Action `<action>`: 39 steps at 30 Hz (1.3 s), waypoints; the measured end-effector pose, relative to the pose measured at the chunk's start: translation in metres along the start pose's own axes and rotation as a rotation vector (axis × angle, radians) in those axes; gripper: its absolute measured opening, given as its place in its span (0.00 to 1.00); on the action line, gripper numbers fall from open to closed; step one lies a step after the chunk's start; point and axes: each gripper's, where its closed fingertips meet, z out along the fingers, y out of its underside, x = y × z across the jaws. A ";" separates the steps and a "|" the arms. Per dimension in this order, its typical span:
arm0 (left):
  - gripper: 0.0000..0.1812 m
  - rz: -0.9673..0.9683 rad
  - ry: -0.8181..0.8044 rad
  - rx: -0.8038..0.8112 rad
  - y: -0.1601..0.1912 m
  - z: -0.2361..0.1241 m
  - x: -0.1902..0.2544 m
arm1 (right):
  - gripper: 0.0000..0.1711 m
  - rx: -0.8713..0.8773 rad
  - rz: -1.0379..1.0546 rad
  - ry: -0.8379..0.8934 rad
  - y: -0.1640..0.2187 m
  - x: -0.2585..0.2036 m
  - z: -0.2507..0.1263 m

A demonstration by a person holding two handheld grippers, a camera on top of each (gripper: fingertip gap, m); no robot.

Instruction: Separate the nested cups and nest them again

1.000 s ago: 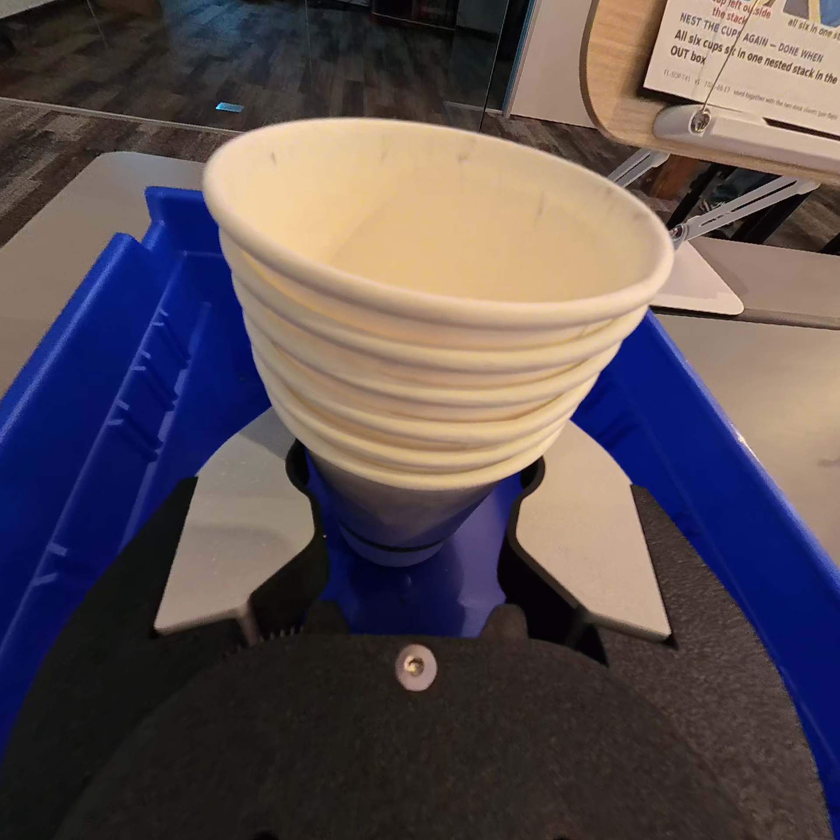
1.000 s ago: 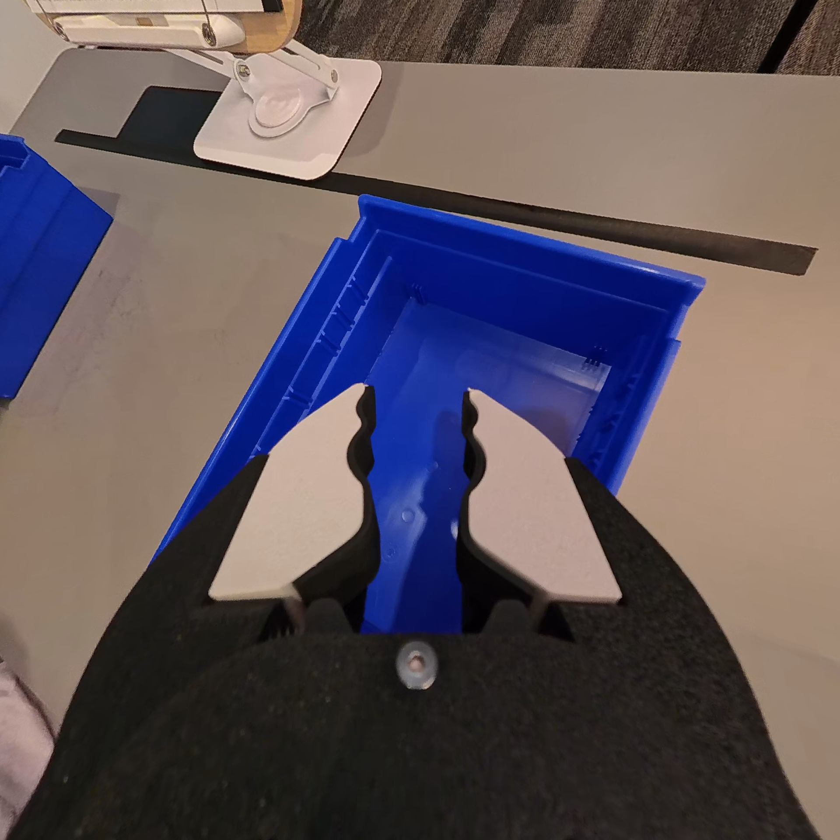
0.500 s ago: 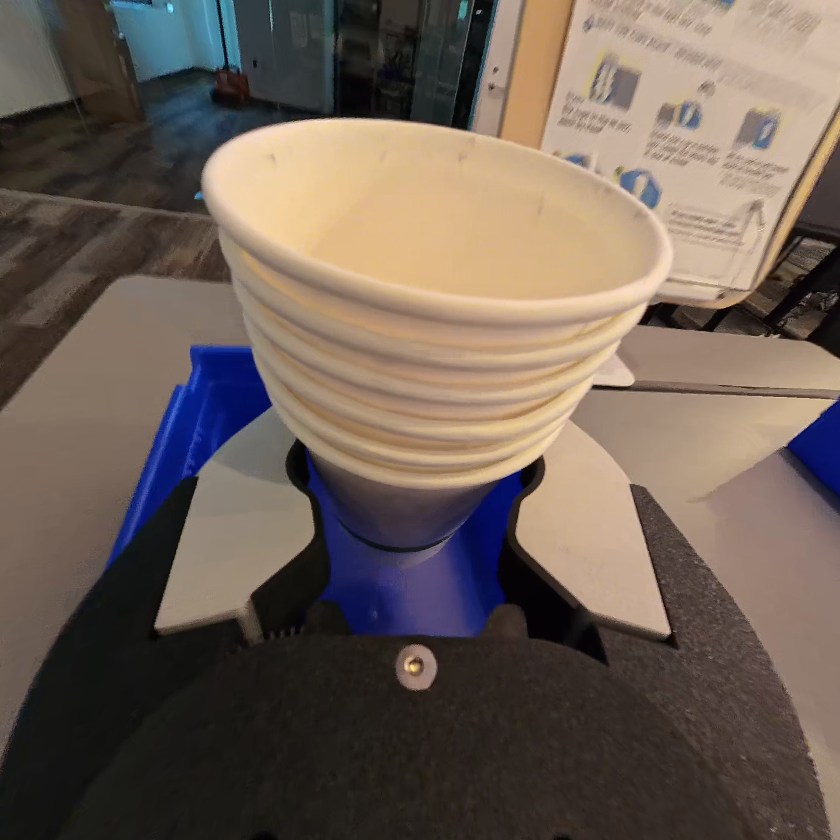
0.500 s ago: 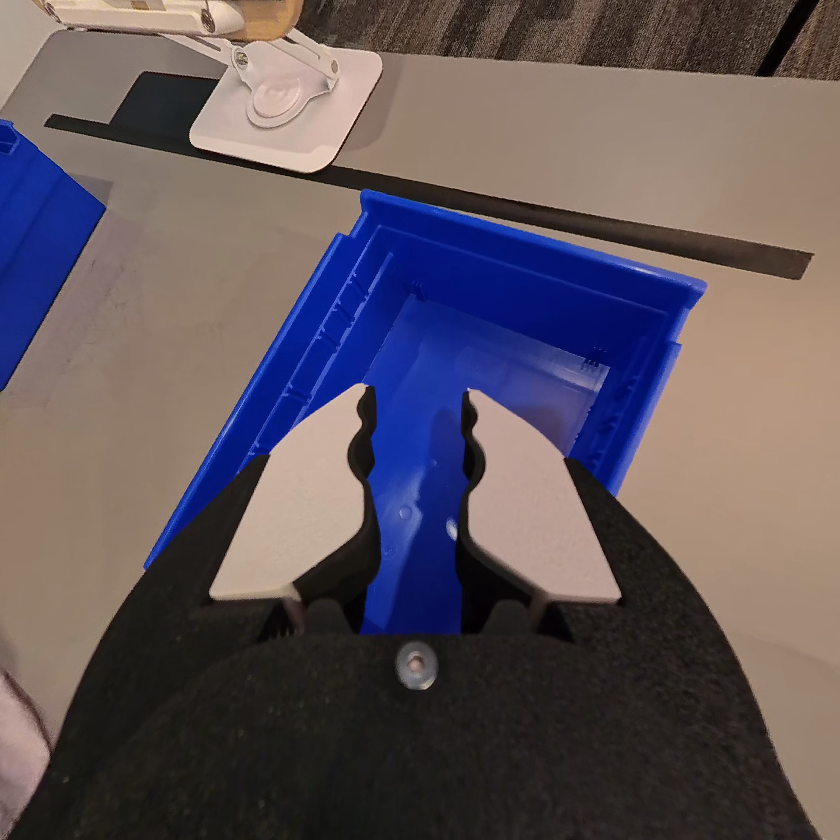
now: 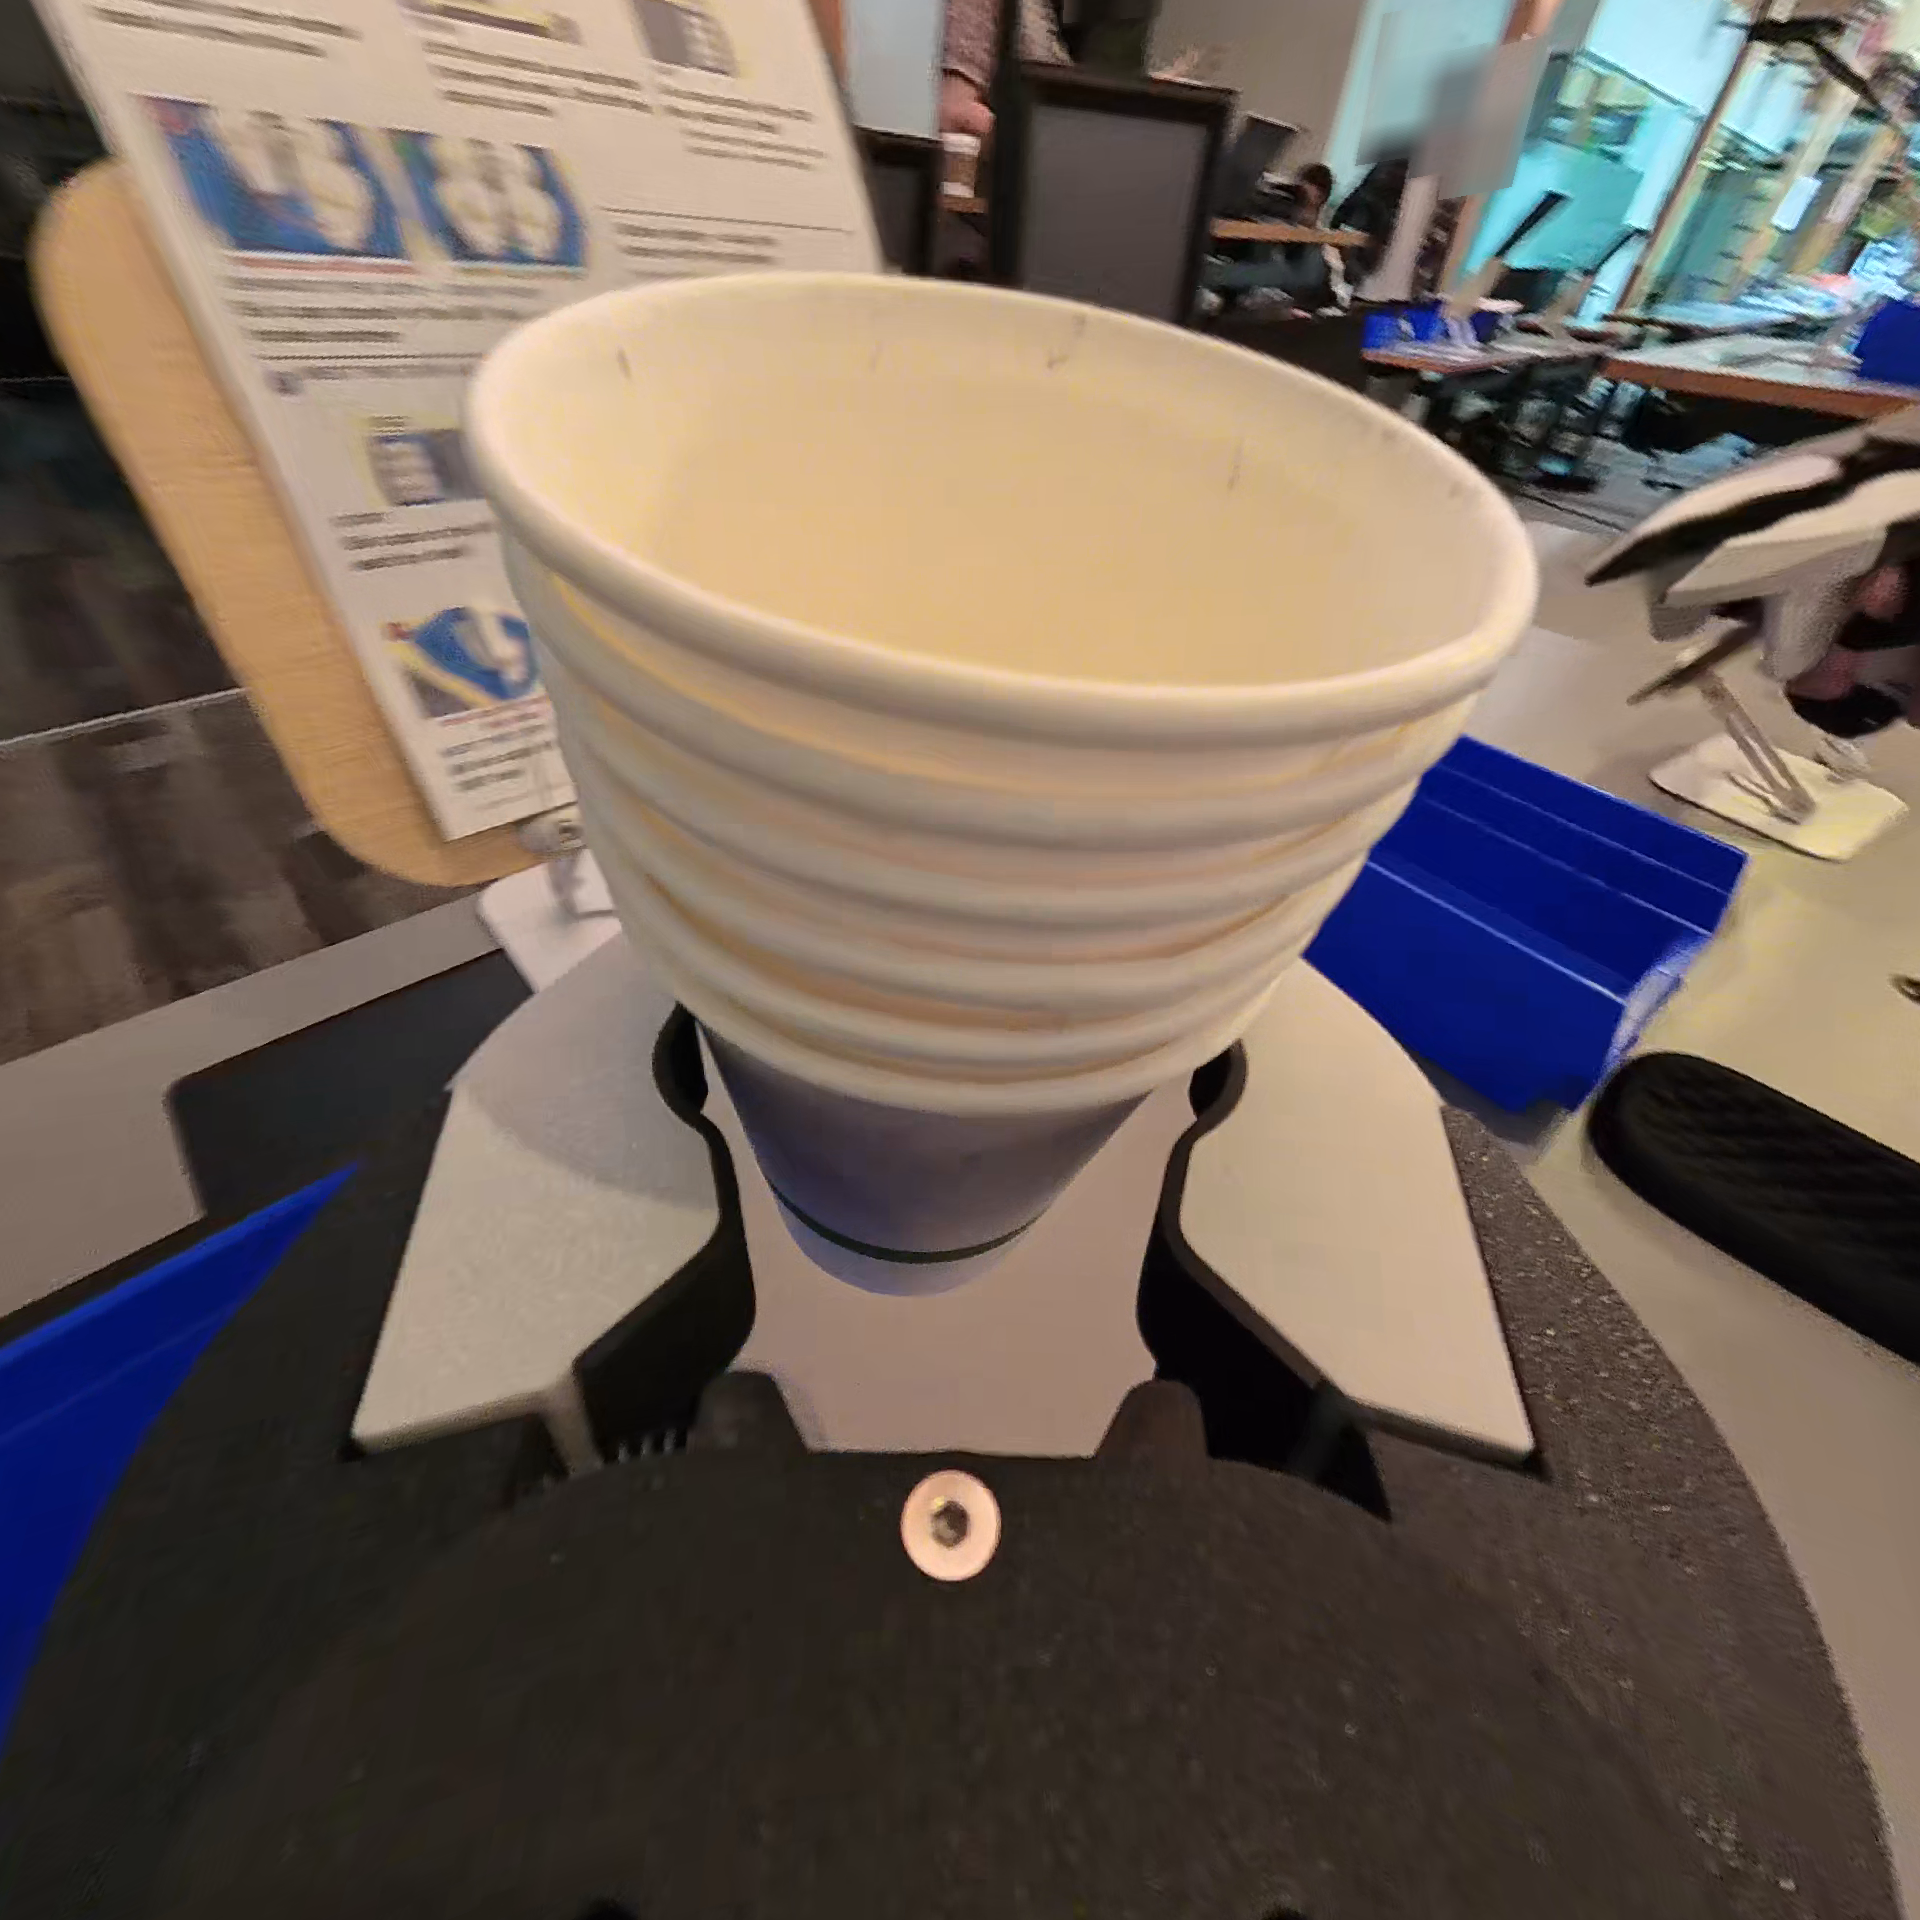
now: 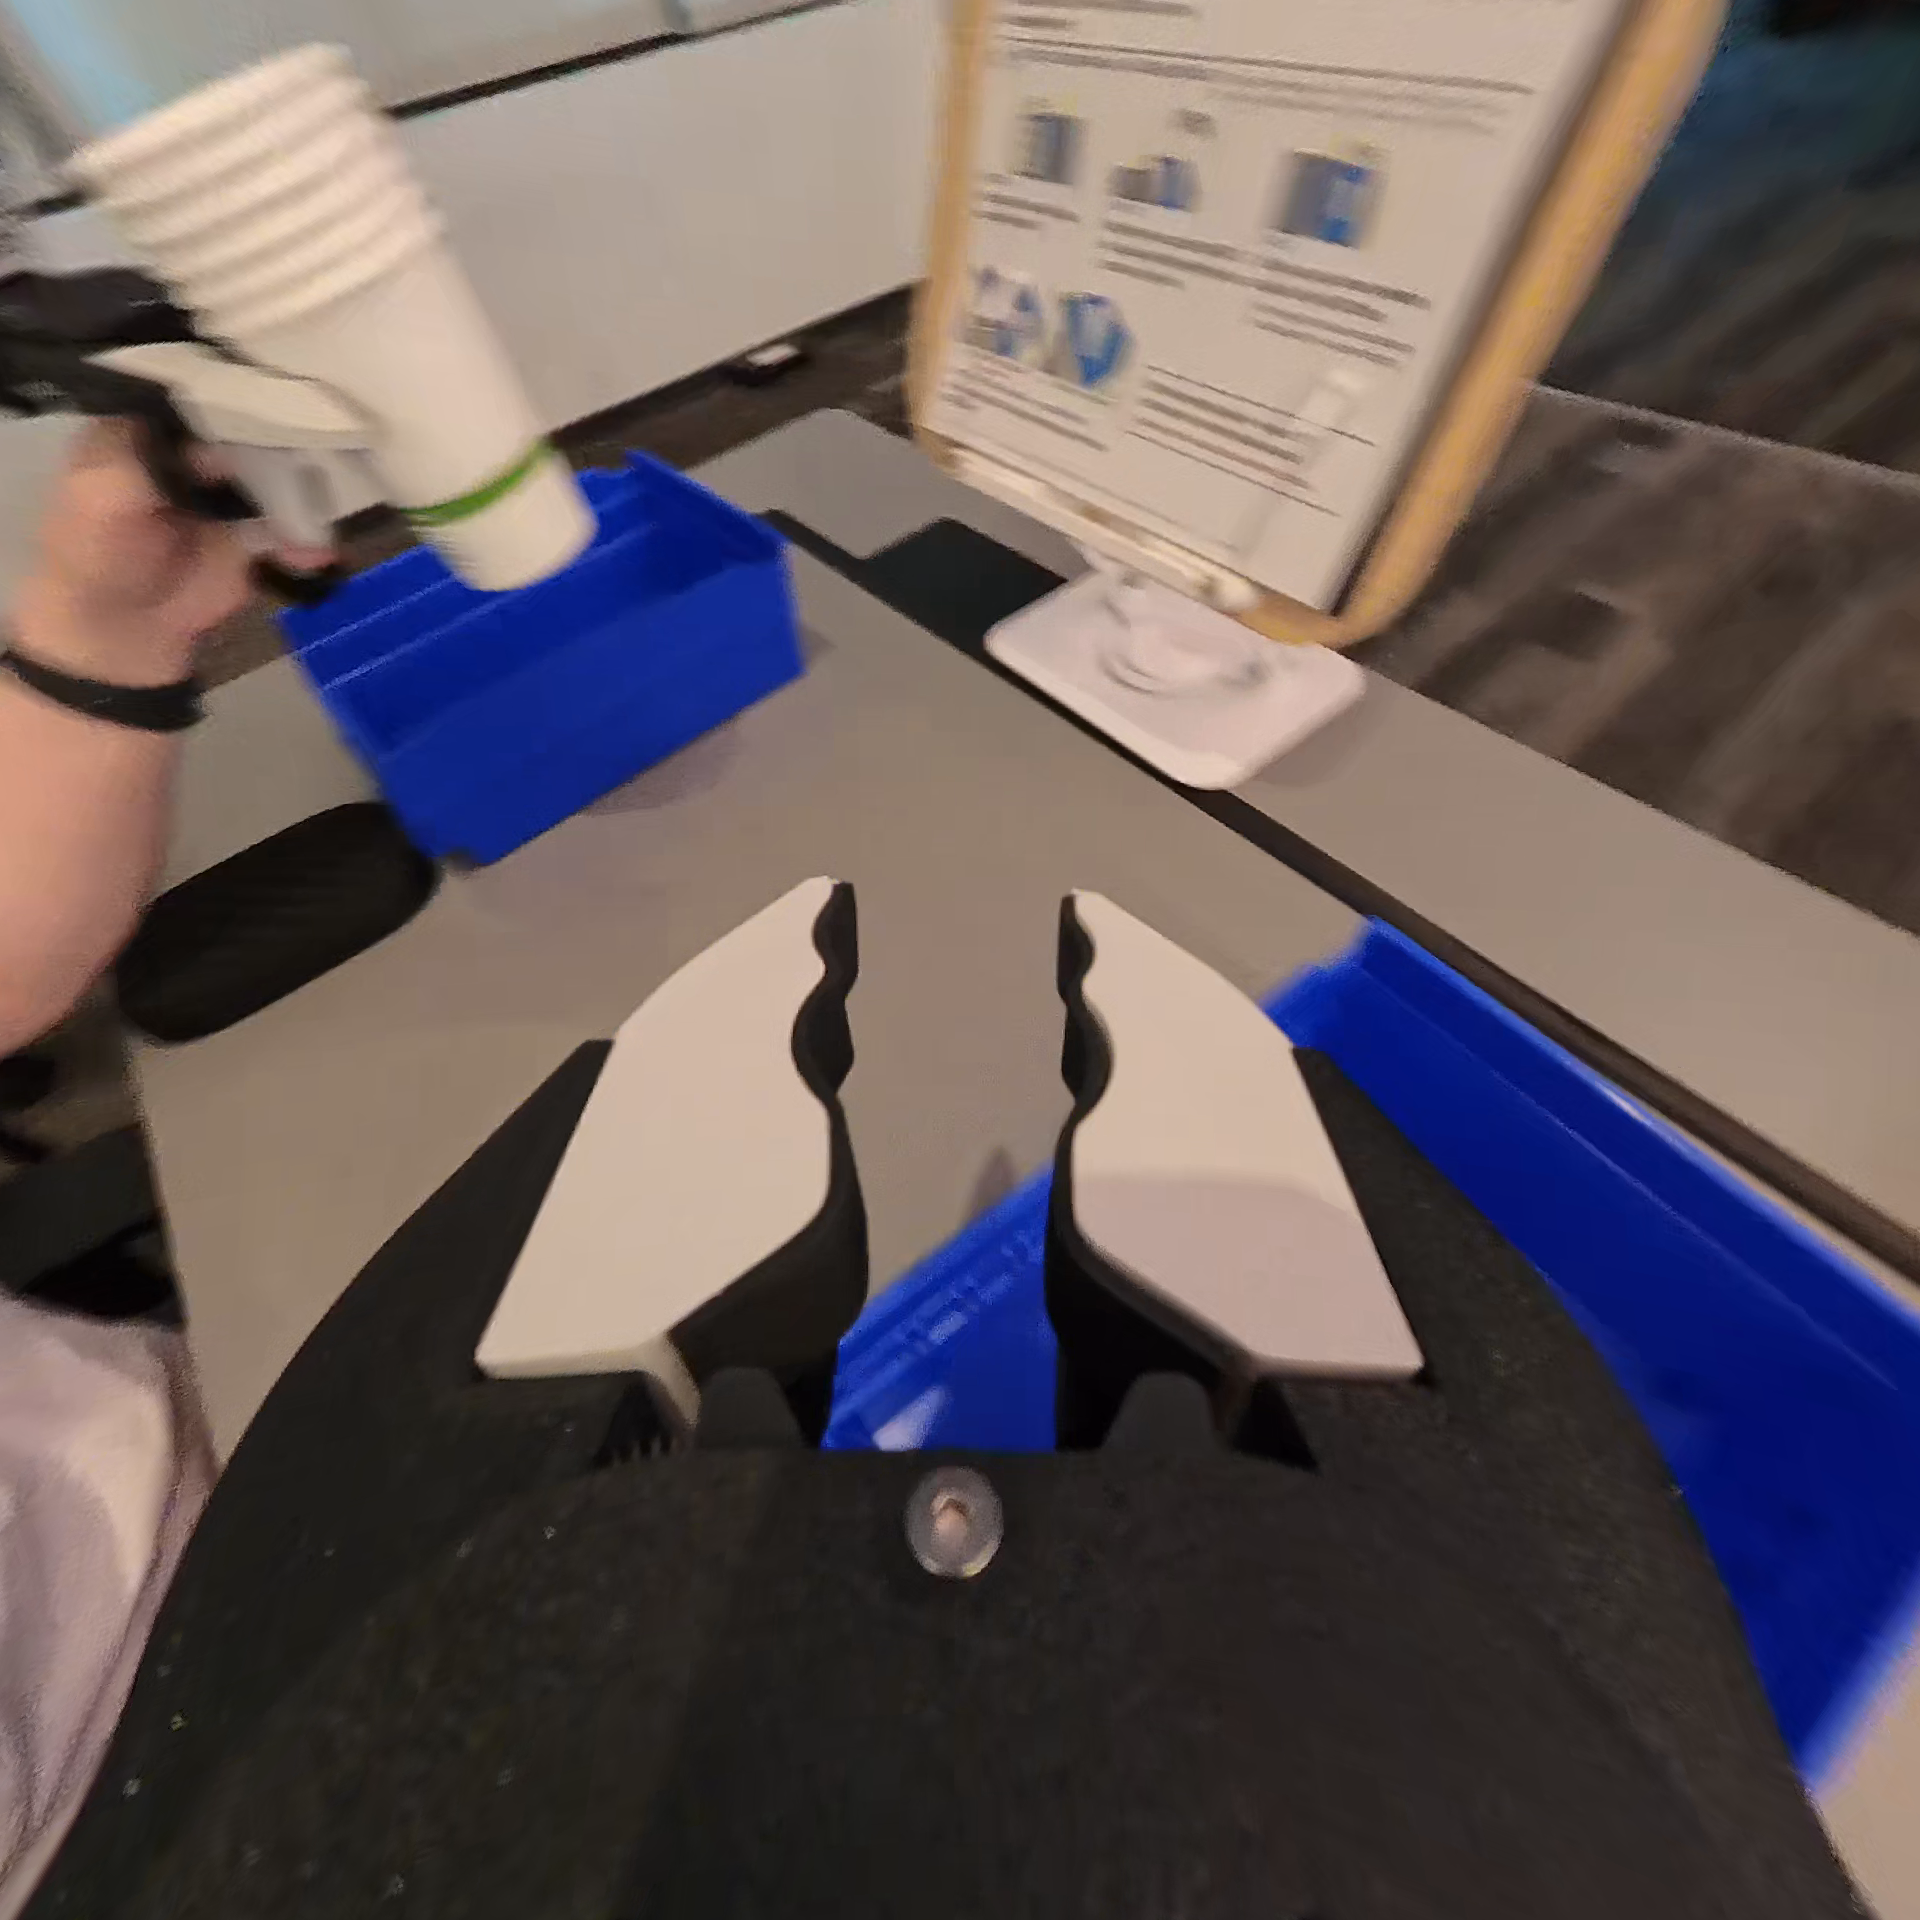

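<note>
A grey counter (image 6: 935, 790) carries two blue bins: one (image 6: 582, 665) toward the left in the right wrist view, the other (image 6: 1621, 1299) at the lower right. Between them, at the counter's far edge, an instruction sheet (image 6: 1247, 249) on a wood-edged board stands on a white base (image 6: 1174, 686). A black padded armrest (image 6: 270, 925) lies just beside the left bin. Desks and chairs fill the room (image 5: 1558, 260) behind.

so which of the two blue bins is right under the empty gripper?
The blue bin at lower right of the right wrist view, partly hidden by the open right gripper. The other bin sits farther left, below the cup stack.
</note>
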 end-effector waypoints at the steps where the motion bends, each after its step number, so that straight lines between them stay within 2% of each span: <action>1: 0.51 0.010 0.031 -0.006 0.000 0.006 0.007 | 0.21 -0.002 -0.043 -0.056 -0.005 -0.020 0.007; 5: 0.51 0.028 0.148 -0.024 0.001 0.027 0.027 | 0.22 -0.023 -0.207 -0.226 -0.019 -0.086 0.029; 8: 0.51 0.063 0.180 -0.050 0.001 0.037 0.031 | 0.21 -0.050 -0.303 -0.315 -0.034 -0.119 0.040; 15: 0.51 0.070 0.179 -0.074 0.008 0.051 0.034 | 0.16 -0.255 -0.576 -0.336 -0.067 -0.157 0.074; 18: 0.51 0.094 0.163 -0.116 0.018 0.056 0.035 | 0.06 -0.326 -0.722 -0.331 -0.082 -0.173 0.093; 20: 0.51 0.122 0.146 -0.136 0.023 0.059 0.037 | 0.06 -0.379 -0.783 -0.337 -0.090 -0.183 0.107; 24: 0.51 0.133 0.160 -0.168 0.036 0.063 0.044 | 0.07 -0.499 -0.853 -0.370 -0.099 -0.193 0.130; 29: 0.51 0.114 0.187 -0.154 0.033 0.065 0.050 | 0.09 -0.667 -0.947 -0.345 -0.085 -0.187 0.147; 39: 0.51 0.105 0.218 -0.145 0.032 0.064 0.057 | 0.07 -0.736 -0.939 -0.369 -0.077 -0.184 0.155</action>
